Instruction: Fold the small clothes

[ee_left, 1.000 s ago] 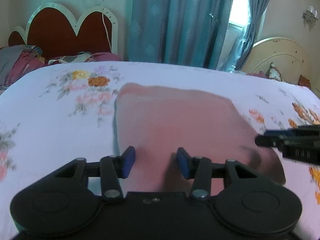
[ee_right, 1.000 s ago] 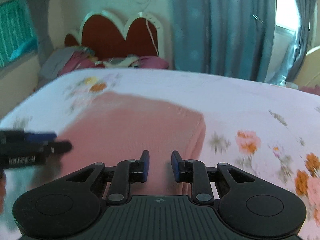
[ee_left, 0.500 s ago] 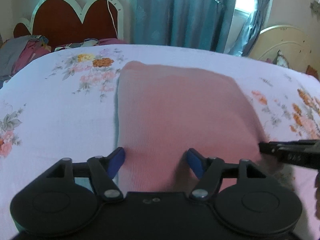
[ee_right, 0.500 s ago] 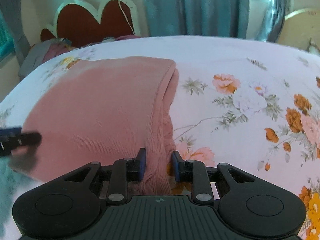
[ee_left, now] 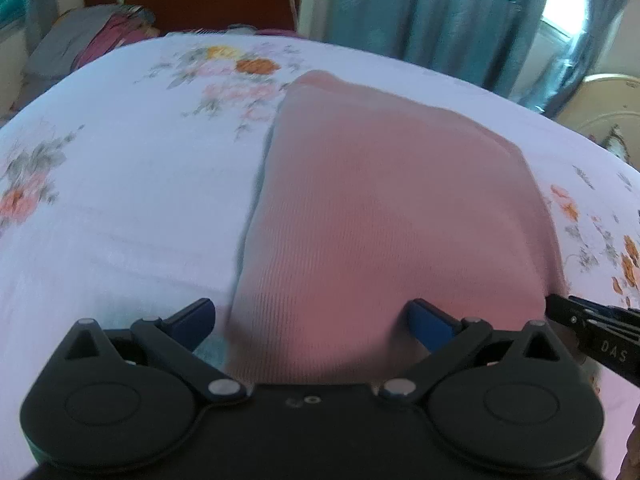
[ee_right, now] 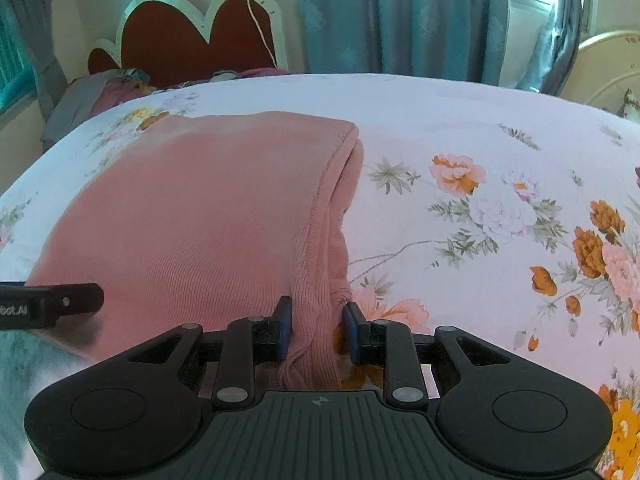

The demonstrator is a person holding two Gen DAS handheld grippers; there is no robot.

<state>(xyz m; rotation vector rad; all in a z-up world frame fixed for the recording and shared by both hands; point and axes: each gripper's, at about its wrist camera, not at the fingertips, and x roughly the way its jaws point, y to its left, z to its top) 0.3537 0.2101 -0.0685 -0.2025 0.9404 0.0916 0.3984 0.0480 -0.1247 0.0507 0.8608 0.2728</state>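
Note:
A pink knit garment [ee_left: 380, 200] lies folded flat on the flowered bedsheet [ee_left: 120, 200]. My left gripper [ee_left: 310, 308] hovers at its near left corner. Its jaws are opening wide, the cloth lies under the gap and the pads do not press on it. In the right wrist view the garment [ee_right: 200, 220] shows its layered right edge. My right gripper [ee_right: 318, 320] is shut on the near end of that bunched edge. The right gripper's tip [ee_left: 560, 312] shows at the garment's near right corner, and the left gripper's finger [ee_right: 80, 300] at the left.
A red scalloped headboard [ee_right: 192, 40] and a heap of clothes [ee_left: 92, 40] sit beyond the bed's far left. Blue curtains [ee_right: 400, 20] hang behind. A cream headboard [ee_right: 608, 64] stands at the far right. Bare sheet [ee_right: 480, 140] lies right of the garment.
The left jaws have spread from narrow to wide and let the cloth go. The right gripper has sunk to the garment's right edge, which now sits between its pads.

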